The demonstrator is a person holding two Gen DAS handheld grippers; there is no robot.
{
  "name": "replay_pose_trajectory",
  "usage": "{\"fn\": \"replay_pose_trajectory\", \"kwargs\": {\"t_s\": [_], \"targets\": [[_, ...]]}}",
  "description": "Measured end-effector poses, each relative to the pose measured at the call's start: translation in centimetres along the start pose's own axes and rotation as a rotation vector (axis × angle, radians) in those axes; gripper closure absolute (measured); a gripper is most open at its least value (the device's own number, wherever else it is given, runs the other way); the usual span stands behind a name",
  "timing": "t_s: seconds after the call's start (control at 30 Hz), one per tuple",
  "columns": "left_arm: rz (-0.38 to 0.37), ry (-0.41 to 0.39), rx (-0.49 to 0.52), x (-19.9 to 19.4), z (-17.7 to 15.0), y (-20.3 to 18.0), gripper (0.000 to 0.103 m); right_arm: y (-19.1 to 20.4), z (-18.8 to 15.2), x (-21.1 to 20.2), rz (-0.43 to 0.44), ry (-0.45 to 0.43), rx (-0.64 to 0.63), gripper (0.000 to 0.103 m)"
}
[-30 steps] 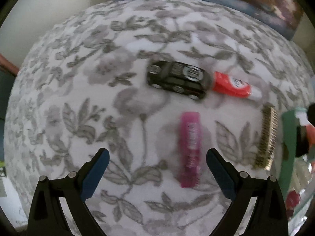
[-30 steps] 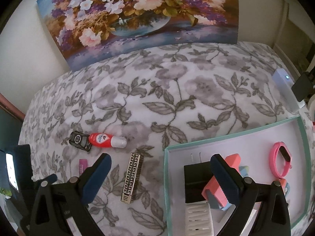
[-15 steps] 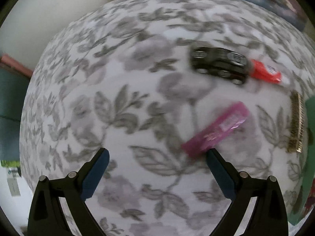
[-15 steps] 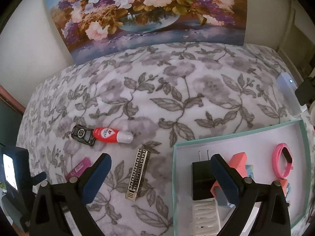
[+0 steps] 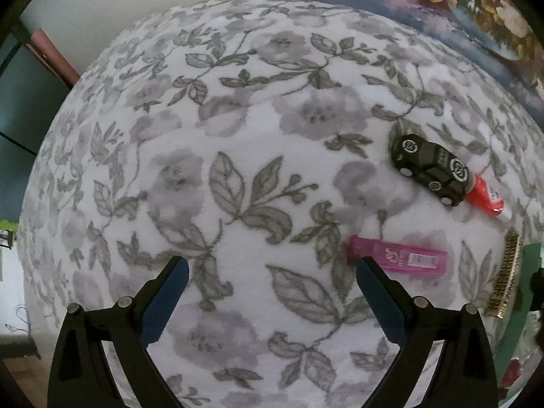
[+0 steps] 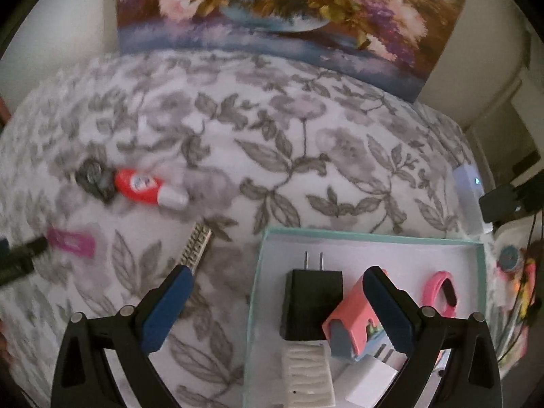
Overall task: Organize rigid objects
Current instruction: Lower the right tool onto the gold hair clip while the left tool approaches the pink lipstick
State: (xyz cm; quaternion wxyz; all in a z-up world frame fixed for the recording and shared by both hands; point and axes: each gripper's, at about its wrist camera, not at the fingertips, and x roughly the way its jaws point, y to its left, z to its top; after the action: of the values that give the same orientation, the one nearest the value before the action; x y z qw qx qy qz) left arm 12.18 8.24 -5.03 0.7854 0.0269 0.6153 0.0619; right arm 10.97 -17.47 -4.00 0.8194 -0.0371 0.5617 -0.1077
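Four loose items lie on the floral blanket point(image 5: 238, 129): a black toy car point(image 5: 429, 169), a red glue bottle point(image 5: 484, 197) touching the car's rear, a pink rectangular tube point(image 5: 403, 255), and a gold patterned bar point(image 5: 505, 273) near the mint-rimmed tray point(image 6: 367, 238). The left gripper point(image 5: 270, 280) hangs wide open and empty, its right finger point(image 5: 377, 292) just beside the tube's capped end. The right gripper point(image 6: 277, 290) is likewise spread wide with nothing held, straddling the tray's near-left edge above a black charger point(image 6: 311, 302) and a coral block point(image 6: 352, 316). The tube looks like the likely next pick; the left claw would do well to shift right until the tube sits between both fingers, cross its narrow width, press low into the soft blanket, and close gently so the smooth plastic does not skid.
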Motion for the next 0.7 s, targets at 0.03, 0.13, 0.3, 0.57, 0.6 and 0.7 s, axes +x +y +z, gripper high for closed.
{"fn": "replay_pose_trajectory", "kwargs": {"t_s": [0.03, 0.13, 0.3, 0.57, 0.6, 0.7], "targets": [[-0.005, 0.002, 0.000, -0.3, 0.0, -0.5, 0.004, 0.3, -0.2, 0.2, -0.020, 0.007, -0.029, 0.001], [-0.017, 0.005, -0.002, -0.7, -0.2, -0.9, 0.004, 1.2, -0.5, 0.5, -0.050, 0.013, -0.092, 0.001], [-0.030, 0.008, -0.016, -0.2, 0.3, -0.8, 0.004, 2.7, -1.1, 1.4, -0.071, 0.037, -0.169, 0.001], [-0.037, 0.014, -0.021, 1.0, 0.8, 0.2, 0.004, 4.3, -1.2, 1.3, -0.067, 0.016, -0.224, 0.001], [-0.037, 0.014, -0.023, 1.1, 0.9, 0.3, 0.004, 4.5, -1.1, 1.2, -0.056, 0.011, -0.225, 0.001], [-0.042, 0.014, -0.026, 1.1, 0.9, 0.3, 0.004, 4.5, -1.0, 0.7, -0.064, -0.002, -0.231, 0.001]]}}
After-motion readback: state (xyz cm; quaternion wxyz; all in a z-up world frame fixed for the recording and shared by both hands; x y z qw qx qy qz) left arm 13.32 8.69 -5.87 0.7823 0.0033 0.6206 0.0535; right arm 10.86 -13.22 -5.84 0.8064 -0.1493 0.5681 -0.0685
